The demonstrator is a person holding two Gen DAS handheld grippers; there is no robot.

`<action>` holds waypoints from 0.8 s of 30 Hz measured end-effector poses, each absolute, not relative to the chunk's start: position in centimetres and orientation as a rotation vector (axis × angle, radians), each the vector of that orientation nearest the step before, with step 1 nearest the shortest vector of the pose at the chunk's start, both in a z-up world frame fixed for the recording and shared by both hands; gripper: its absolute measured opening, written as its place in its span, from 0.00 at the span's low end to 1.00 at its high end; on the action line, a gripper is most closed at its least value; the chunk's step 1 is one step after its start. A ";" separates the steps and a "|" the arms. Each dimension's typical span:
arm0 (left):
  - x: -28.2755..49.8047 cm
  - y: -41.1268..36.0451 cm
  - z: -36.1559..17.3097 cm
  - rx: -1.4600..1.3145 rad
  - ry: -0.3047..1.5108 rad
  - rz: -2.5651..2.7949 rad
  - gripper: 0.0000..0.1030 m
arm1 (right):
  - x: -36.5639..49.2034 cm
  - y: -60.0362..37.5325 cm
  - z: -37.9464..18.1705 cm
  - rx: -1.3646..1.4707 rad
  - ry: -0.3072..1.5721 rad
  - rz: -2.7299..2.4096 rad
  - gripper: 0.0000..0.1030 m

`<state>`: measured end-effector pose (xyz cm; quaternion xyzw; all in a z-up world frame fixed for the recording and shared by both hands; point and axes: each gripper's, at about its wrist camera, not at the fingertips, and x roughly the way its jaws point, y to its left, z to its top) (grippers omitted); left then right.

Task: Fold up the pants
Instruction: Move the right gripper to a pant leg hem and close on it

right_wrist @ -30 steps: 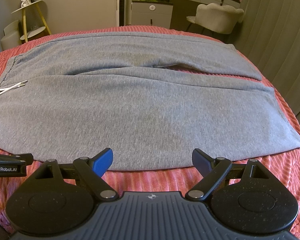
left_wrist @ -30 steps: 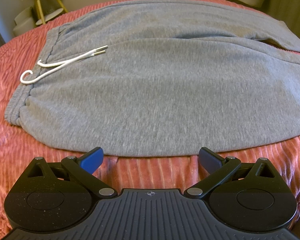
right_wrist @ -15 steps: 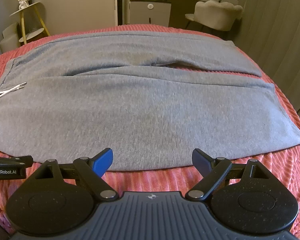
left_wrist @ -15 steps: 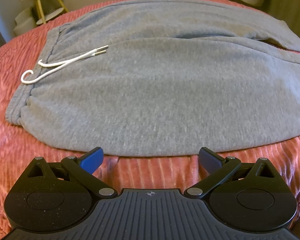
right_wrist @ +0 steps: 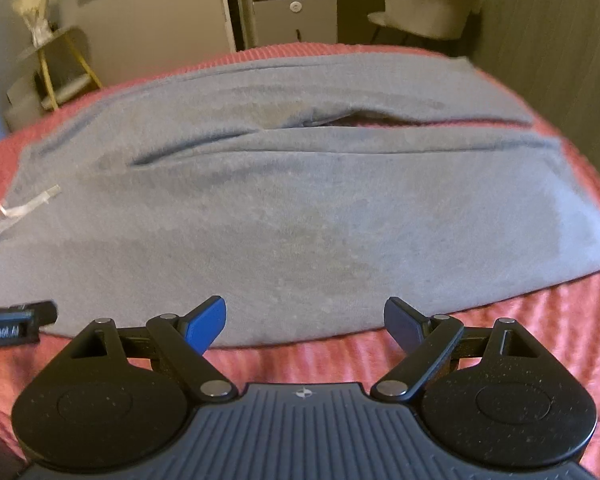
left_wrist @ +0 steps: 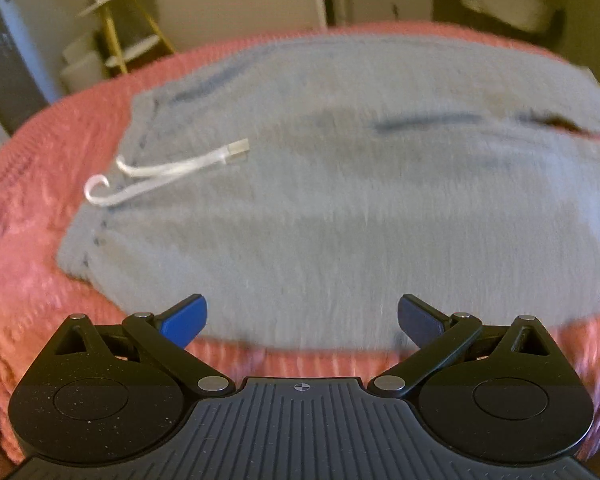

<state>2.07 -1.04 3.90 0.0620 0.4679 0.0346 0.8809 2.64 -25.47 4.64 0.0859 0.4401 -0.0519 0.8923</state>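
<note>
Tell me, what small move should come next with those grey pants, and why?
Probably ease both forward and down onto the near edge of the pants. The left hand-held gripper and right hand-held gripper are open, holding nothing, and the pants lie flat and unfolded on the red bedspread.

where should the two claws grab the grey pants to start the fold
Grip the near long edge of the grey pants, coming in low from the front. That hem lies flat and free on the red bedspread, just ahead of both open claws: the left claw near the waistband with the white drawstring, the right claw further along the leg. The legs lie side by side, so lifting this edge carries the near leg onto the far one.
</note>
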 end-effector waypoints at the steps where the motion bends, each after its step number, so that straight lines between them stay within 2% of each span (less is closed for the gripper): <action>1: 2.9 -1.4 4.7 0.124 0.955 0.073 1.00 | 2.9 -26.1 4.7 0.215 0.900 -0.096 0.84; 7: 10.4 -2.6 6.6 -0.029 0.847 0.117 1.00 | 7.8 -30.9 6.8 0.369 0.808 -0.106 0.84; 12: 13.7 0.6 2.3 -0.080 0.743 0.262 1.00 | 17.4 -36.1 7.1 0.464 0.868 -0.123 0.84; 16: 16.8 3.4 -1.0 -0.027 0.741 0.379 1.00 | 27.7 -39.8 6.7 0.511 0.913 -0.282 0.84; 24: 19.0 9.0 -3.3 -0.232 0.639 0.415 1.00 | 43.2 -44.9 2.8 0.709 0.861 -0.491 0.83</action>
